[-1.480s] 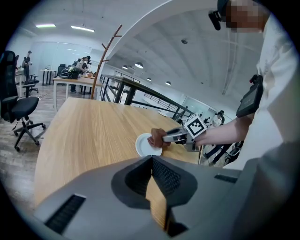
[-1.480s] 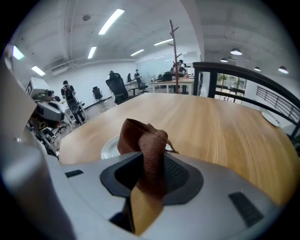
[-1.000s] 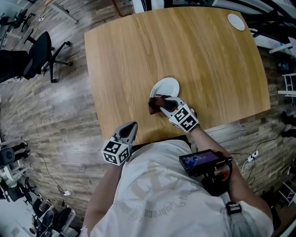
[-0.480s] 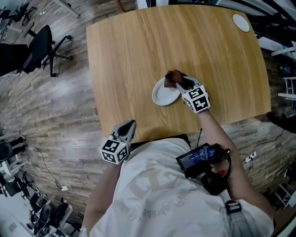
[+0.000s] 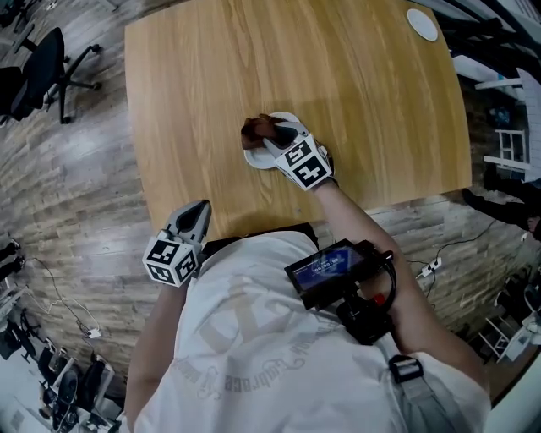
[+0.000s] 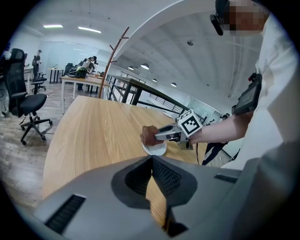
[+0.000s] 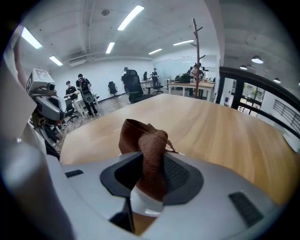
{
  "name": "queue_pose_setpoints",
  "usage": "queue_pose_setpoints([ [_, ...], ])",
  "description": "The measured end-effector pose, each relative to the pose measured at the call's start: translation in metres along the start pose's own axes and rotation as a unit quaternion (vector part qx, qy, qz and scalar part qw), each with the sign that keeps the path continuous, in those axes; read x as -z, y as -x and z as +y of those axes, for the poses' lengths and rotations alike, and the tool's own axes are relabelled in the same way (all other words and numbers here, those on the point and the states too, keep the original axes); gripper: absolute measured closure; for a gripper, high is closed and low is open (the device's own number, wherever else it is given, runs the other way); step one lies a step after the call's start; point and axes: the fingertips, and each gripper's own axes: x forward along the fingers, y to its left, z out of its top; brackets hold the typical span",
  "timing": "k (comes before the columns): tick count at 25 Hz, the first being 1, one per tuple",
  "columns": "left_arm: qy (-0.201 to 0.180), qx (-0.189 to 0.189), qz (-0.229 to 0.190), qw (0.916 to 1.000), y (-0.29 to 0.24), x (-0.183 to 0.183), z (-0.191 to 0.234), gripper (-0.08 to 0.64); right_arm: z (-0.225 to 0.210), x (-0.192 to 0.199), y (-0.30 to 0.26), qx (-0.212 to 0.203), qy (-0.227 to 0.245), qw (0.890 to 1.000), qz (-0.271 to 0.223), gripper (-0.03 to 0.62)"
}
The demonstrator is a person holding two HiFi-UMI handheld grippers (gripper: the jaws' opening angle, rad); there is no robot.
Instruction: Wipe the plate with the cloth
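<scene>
An office chair stands on the floor off the left side of the table. The left gripper hangs at the table's near edge, just in front of the person's shirt and well apart from the plate. Its jaws are pressed together at the tips and nothing is between them; only bare wood shows past them in the left gripper view.

Further right, near the middle of the table's front half, the brown cloth is bunched up and pinched firmly in the right gripper. The right gripper view shows its jaws clamped on the fabric. The cloth sits on the left rim of the white plate, which lies flat on the wood under the gripper. A dark device with a lit screen hangs at the person's chest. A small white disc lies by the table's far right corner.
</scene>
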Motion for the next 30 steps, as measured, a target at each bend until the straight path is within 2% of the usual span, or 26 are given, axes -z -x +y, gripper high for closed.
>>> queue_pose_setpoints([
  [6,0.001,0.002,-0.001,1.0000,0.001,0.003,0.001,0.548,0.063,-0.001,-0.003,-0.093,0.039,0.995,-0.005,0.463],
  [11,0.004,0.007,0.000,1.0000,-0.002,0.005,-0.003,0.548,0.072,0.017,0.013,-0.112,0.053,0.992,0.011,0.463],
  [15,0.002,0.011,0.001,0.9999,-0.008,0.003,-0.009,0.548,0.045,0.032,0.029,-0.084,0.055,0.995,0.017,0.463],
  [20,0.004,0.008,0.002,1.0000,-0.010,0.005,-0.017,0.548,-0.017,0.044,0.045,0.005,0.029,0.999,0.020,0.463],
  [24,0.010,-0.004,0.001,0.9999,-0.004,0.005,-0.014,0.548,-0.054,0.029,0.042,0.059,0.010,0.998,0.017,0.463],
  [26,0.013,-0.013,0.001,0.9998,-0.002,0.006,-0.011,0.548,-0.057,0.016,0.031,0.057,0.011,0.998,0.008,0.463],
  [30,0.018,-0.020,0.003,0.9996,-0.002,0.011,-0.014,0.548,-0.029,-0.002,0.011,0.012,0.035,0.999,-0.007,0.463],
])
